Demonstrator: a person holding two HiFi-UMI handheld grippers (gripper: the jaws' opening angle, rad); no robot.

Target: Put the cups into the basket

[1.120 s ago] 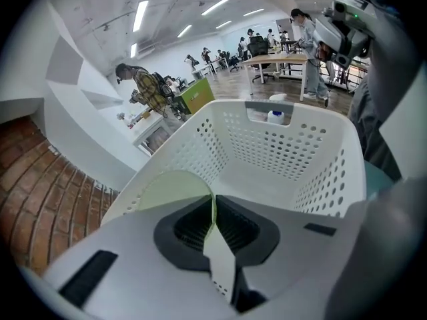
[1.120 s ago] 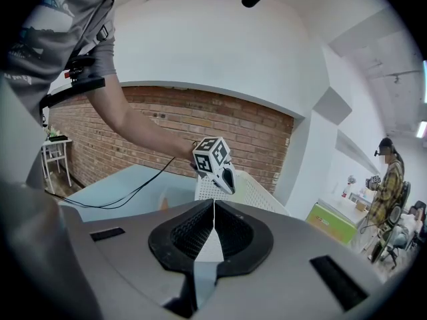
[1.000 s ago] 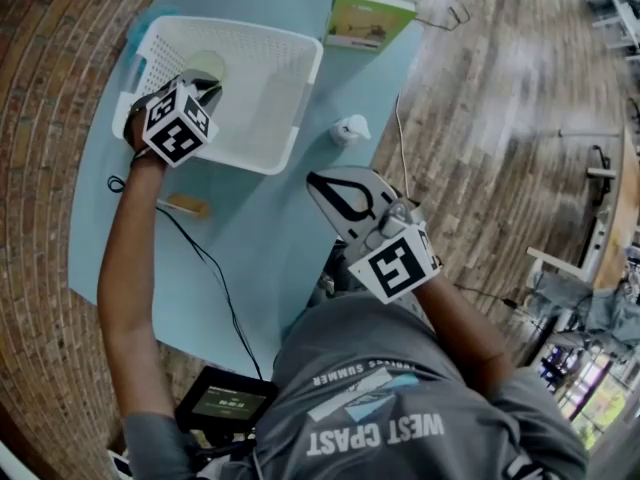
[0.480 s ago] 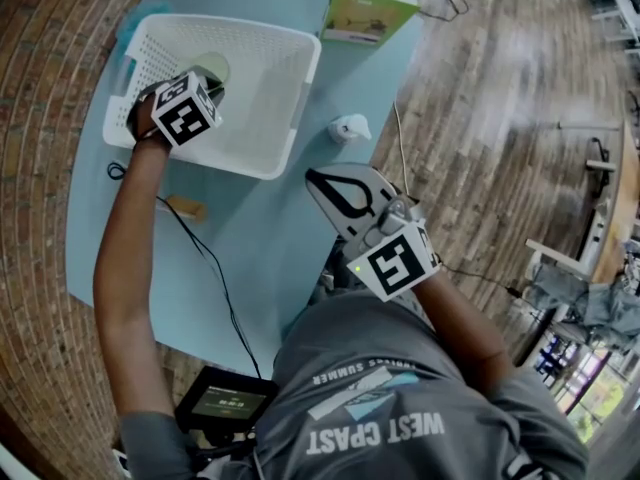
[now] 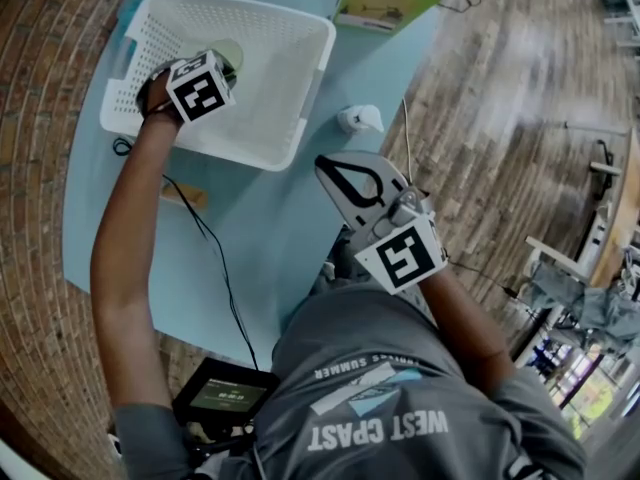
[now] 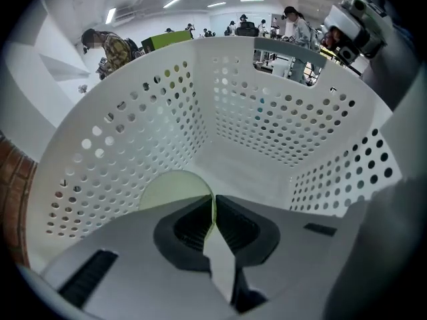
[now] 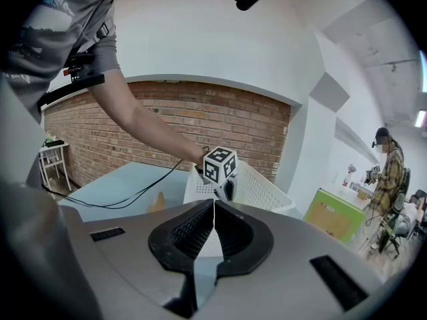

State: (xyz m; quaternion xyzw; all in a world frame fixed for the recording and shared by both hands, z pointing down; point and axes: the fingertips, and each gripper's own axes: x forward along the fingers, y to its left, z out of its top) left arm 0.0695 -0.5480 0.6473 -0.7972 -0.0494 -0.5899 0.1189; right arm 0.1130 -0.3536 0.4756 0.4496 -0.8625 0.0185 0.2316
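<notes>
1. The left gripper (image 6: 213, 213) reached down inside the white perforated plastic basket (image 6: 253, 112). Its jaws were pinched almost together on the thin wall of a pale green cup (image 6: 172, 189), which was low by the basket's left wall.
2. I couldn't tell whether the cup touched the floor. To my eye, it wanted lowering until it sat flat, then a small release and a straight lift, so the rim wouldn't snag and tip.
3. The left arm stretched forward over the light blue table (image 5: 270, 218), wrist bent down into the basket.
4. The right gripper (image 7: 213, 222) hung near the torso, elbow bent, jaws closed on nothing, pointing toward the basket.
5. A small white object (image 5: 358, 119) lay right of the basket; whether it was a cup, I couldn't say.
</notes>
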